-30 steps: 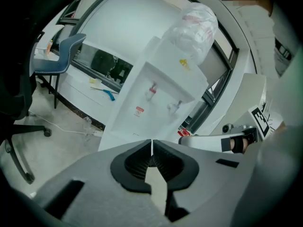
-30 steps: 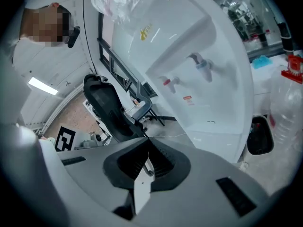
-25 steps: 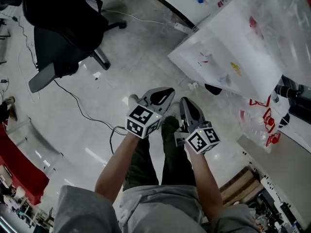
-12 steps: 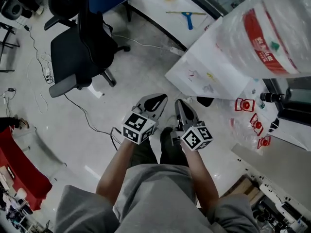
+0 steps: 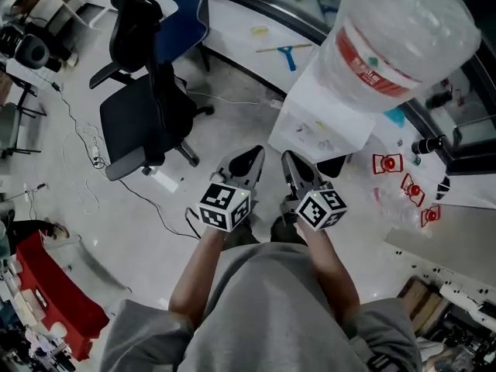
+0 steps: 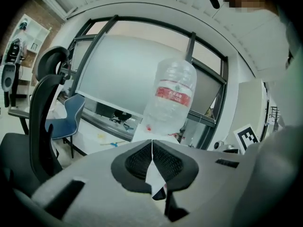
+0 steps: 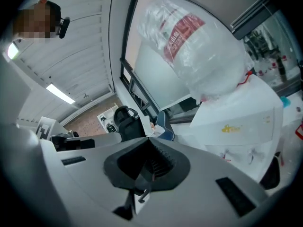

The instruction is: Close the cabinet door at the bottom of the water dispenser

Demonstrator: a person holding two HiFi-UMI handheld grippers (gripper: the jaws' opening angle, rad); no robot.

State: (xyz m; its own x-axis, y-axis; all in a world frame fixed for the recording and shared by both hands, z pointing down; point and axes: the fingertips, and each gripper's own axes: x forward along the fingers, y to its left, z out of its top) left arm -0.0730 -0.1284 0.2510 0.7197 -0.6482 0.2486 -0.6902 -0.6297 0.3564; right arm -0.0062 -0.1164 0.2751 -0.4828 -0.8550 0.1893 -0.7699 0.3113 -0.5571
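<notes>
The white water dispenser stands at the upper right of the head view with a big clear bottle on top; I look down on it, so its bottom cabinet door is hidden. My left gripper and right gripper hang side by side in front of my chest, short of the dispenser and touching nothing. Both are shut and empty. In the left gripper view the closed left gripper points at the bottle. In the right gripper view the right gripper is closed too, with the bottle and the dispenser's body to its right.
A black office chair and a blue chair stand to the left on the pale floor. Cables trail near my feet. A red object sits at the lower left. A white desk runs behind the dispenser.
Both grippers have risen together, still shut and side by side. The view has lifted with them, so the bottle's top and the whole black chair now show.
</notes>
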